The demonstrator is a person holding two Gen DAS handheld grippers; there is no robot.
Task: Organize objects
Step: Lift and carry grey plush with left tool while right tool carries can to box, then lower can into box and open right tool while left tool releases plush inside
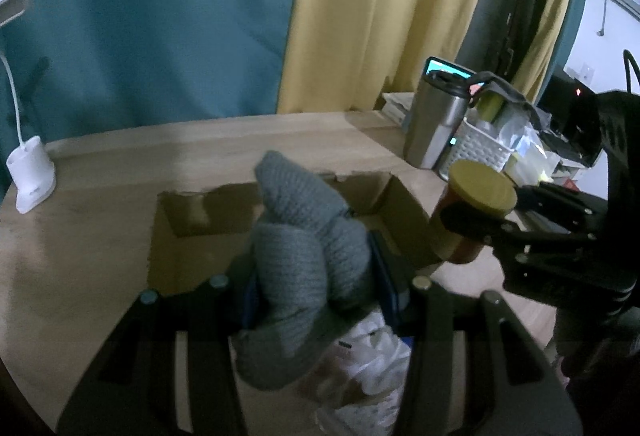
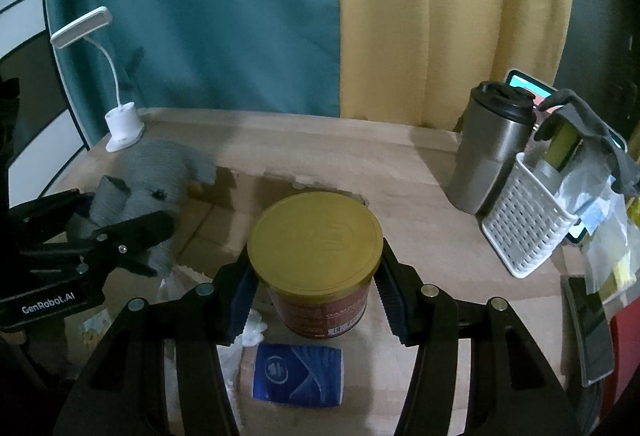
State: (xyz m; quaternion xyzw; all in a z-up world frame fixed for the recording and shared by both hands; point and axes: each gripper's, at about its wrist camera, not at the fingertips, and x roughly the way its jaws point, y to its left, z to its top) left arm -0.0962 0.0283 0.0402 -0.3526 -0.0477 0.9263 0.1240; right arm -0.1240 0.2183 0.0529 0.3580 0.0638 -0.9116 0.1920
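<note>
My left gripper (image 1: 316, 288) is shut on a grey knitted stuffed toy (image 1: 304, 256) and holds it above an open cardboard box (image 1: 192, 248). The toy also shows at the left of the right wrist view (image 2: 148, 191), clamped in the left gripper (image 2: 132, 236). My right gripper (image 2: 316, 296) is shut on a red can with a gold lid (image 2: 316, 244), held over the box's right part. In the left wrist view the can (image 1: 476, 203) sits at the box's right edge in the right gripper (image 1: 480, 224). A blue roll (image 2: 296, 372) and white plastic (image 1: 376, 356) lie below.
A white desk lamp (image 2: 120, 123) stands at the table's back left. A steel travel mug (image 2: 492, 151) and a white perforated basket (image 2: 524, 228) with packets stand at the right. A phone (image 2: 588, 332) lies at the right edge. Curtains hang behind.
</note>
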